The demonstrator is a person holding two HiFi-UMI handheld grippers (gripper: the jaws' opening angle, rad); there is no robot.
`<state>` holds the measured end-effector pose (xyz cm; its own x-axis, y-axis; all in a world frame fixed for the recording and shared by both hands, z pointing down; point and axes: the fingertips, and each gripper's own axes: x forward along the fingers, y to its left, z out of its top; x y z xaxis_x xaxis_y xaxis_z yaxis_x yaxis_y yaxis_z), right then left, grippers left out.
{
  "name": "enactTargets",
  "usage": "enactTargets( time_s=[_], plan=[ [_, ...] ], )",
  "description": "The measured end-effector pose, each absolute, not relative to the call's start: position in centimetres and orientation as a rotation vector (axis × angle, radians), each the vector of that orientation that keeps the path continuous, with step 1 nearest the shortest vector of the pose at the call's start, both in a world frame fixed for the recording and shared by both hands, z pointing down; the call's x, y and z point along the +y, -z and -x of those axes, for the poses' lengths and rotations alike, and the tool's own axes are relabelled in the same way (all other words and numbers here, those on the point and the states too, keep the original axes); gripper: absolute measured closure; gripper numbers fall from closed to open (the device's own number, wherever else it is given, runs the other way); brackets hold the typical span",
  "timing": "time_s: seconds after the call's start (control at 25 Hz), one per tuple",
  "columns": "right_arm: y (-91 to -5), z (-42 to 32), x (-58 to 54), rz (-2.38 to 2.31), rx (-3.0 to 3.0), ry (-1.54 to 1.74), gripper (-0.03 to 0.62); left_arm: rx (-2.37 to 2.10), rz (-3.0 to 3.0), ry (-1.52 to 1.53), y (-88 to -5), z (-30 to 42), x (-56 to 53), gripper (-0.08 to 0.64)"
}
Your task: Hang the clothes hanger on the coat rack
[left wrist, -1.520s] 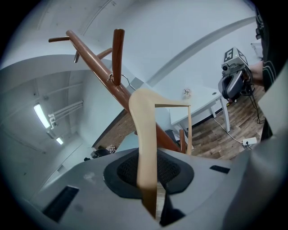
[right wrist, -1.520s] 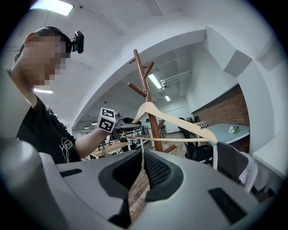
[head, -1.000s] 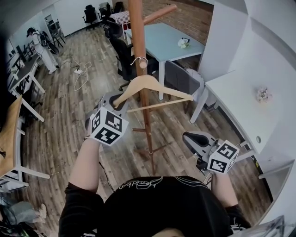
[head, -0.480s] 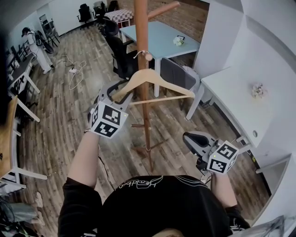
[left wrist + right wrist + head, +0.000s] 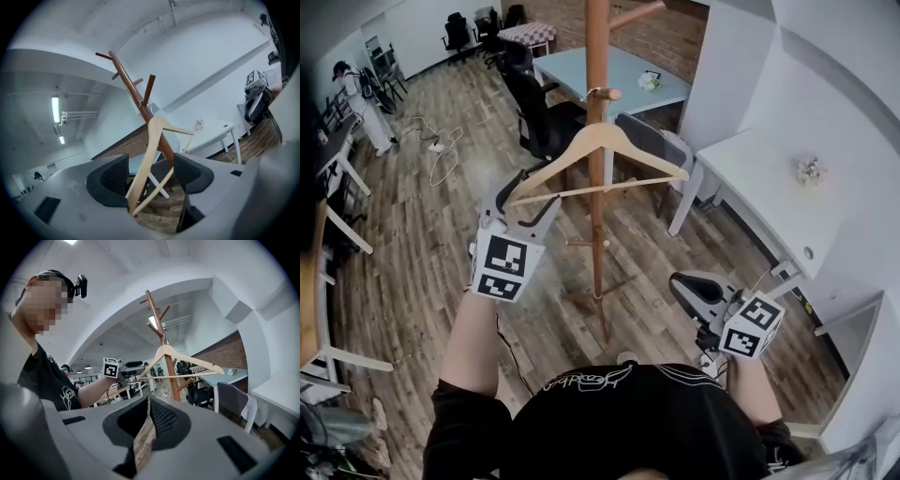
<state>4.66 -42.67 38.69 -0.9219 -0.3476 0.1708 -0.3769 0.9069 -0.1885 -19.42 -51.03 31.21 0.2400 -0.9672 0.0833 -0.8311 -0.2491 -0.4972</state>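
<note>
Wooden clothes hanger point(image 5: 609, 134) hung on the coat rack point(image 5: 598, 234), its metal hook over a short peg point(image 5: 611, 94) high on the pole, and its shoulders spread to both sides of the pole. The crossbar ran roughly level in the head view.

At the hanger's left end, the left hand-held gripper point(image 5: 530, 192) pointed about level. Its jaws had just been opening and stood spread wide. In the left gripper view, that end of the hanger lay between the two dark pads point(image 5: 115, 176), with a gap on each side, so neither pad pressed on the wood. The hook, and not the grip, carried the hanger.

Lower and to the right, the right hand-held gripper point(image 5: 680, 284) was held well apart from the rack and the hanger. It tilted slightly downward. Its jaws were pressed together at the tips, with only a thin wedge of floor showing lower down, and nothing sat between them.

The rack stood on a wood-plank floor point(image 5: 422, 234). A pale blue table point(image 5: 623, 80) stood behind it, with dark office chairs point(image 5: 539, 112) beside it, and a white table point(image 5: 750, 178) stood along the right wall. A person point(image 5: 356, 89) stood far off at the upper left.
</note>
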Motion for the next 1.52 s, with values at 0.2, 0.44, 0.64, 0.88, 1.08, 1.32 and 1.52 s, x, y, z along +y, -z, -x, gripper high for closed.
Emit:
enactTargets(
  time_s=[0.2, 0.44, 0.64, 0.88, 1.08, 1.32, 1.52],
  plan=[
    [-39.8, -3.8, -39.7, -0.547, -2.922, -0.354, 0.546, 1.652, 2.484, 0.336, -33.9, 17.2, -44.4, 0.304],
    [-38.1, -1.3, -36.4, -0.377, -2.937, -0.26, 0.546, 1.607, 2.776, 0.132, -36.0, 12.6, -36.6, 0.455],
    [-36.6, -1.7, -33.4, -0.221, -2.977, -0.193, 0.546, 1.54, 2.83, -0.018, -35.4, 6.1, -31.9, 0.535],
    [-36.7, -5.8, -30.1, -0.135, -3.019, -0.268, 0.546, 1.516, 2.934, -0.125, -36.3, -0.2, -27.5, 0.554],
    [-36.5, -9.1, -27.9, -0.123, -3.091, -0.351, 0.546, 1.518, 2.943, -0.083, -36.8, -4.4, -24.5, 0.554],
    [-35.8, -12.9, -24.9, -0.172, -3.13, -0.31, 0.548, 1.622, 2.915, -0.086, -37.0, -7.4, -21.5, 0.554],
    [-35.9, -14.4, -22.6, -0.165, -3.148, -0.34, 0.548, 1.75, 2.863, -0.169, -36.6, -6.8, -19.6, 0.554]
  ],
)
